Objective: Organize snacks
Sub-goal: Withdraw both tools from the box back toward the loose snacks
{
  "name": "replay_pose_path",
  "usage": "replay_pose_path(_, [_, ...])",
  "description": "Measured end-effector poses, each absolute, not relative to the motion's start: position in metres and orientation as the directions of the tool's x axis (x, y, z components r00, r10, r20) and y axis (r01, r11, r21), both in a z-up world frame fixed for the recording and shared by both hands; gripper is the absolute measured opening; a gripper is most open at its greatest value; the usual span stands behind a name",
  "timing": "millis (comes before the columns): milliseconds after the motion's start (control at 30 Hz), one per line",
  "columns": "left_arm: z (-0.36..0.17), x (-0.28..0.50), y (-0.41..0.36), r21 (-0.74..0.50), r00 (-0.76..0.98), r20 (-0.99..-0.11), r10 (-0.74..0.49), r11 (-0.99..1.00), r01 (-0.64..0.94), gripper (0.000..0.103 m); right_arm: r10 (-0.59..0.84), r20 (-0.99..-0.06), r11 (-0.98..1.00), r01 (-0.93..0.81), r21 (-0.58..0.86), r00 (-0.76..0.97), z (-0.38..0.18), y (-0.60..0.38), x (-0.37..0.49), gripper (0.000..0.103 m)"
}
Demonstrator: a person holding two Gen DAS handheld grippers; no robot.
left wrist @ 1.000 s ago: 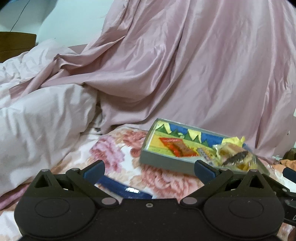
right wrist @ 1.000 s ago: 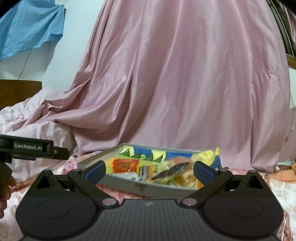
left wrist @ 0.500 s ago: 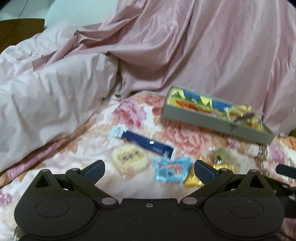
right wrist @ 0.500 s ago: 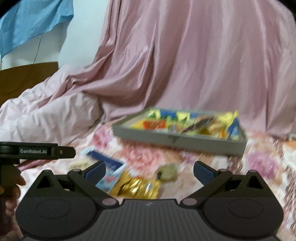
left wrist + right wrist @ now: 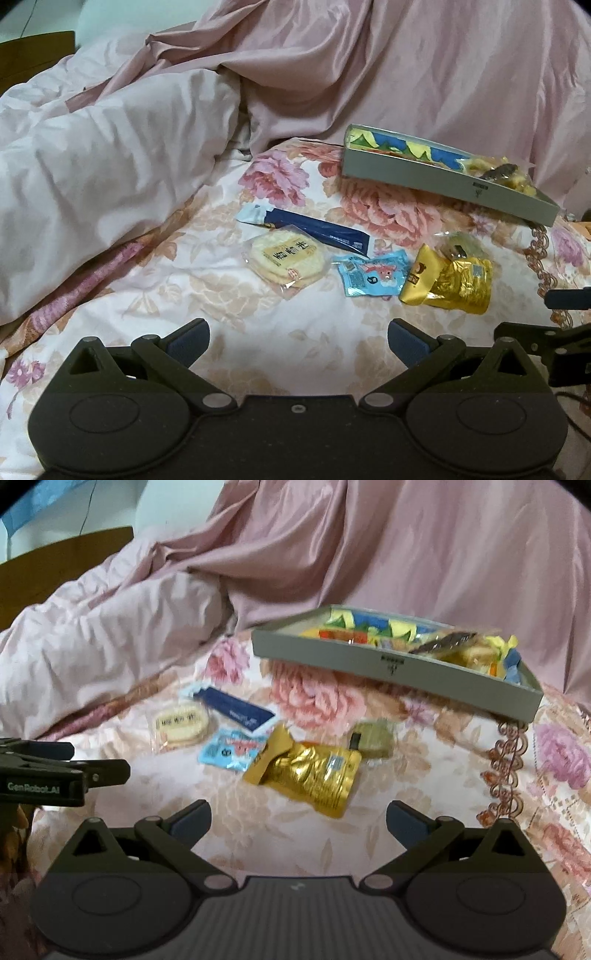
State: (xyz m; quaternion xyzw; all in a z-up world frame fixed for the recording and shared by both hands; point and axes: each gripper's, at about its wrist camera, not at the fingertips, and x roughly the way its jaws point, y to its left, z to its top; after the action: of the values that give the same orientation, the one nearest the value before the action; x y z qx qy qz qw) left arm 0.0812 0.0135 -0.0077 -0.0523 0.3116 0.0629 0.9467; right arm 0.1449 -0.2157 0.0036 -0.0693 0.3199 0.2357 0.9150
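Snacks: gold pouch (image 5: 310,775), blue packet (image 5: 373,277), round cracker (image 5: 286,258), navy stick (image 5: 317,229) lying loose on the floral sheet (image 5: 258,332)
Tray (image 5: 388,666): far right, already holding wrappers
Left gripper (image 5: 297,341): jaws wide, nothing in them
Right gripper (image 5: 298,821): same, near the pouch

Both views look forward and slightly down from low over a flowered bedspread (image 5: 258,343), each across its own spread black fingers. The left view faces the round cracker pack (image 5: 286,258) near its centre; the right view sits further right, close behind the gold pouch (image 5: 310,775). Both share the loose snacks and the grey tray (image 5: 369,662) beyond, before pink drapery (image 5: 406,554).
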Motion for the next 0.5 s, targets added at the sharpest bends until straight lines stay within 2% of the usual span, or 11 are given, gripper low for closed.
replay_pose_path(200, [-0.011, 0.088, 0.012, -0.075, 0.794, -0.606, 0.050, 0.990, -0.119, 0.102, 0.374, -0.664, 0.875, -0.484, 0.020, 0.647, -0.003, -0.210, 0.151, 0.103])
replay_pose_path(500, [-0.011, 0.108, 0.007, -0.049, 0.793, -0.609, 0.010, 0.998, -0.051, 0.102, 0.362, -0.684, 0.879, -0.476, 0.024, 0.634, -0.005, -0.208, 0.161, 0.103])
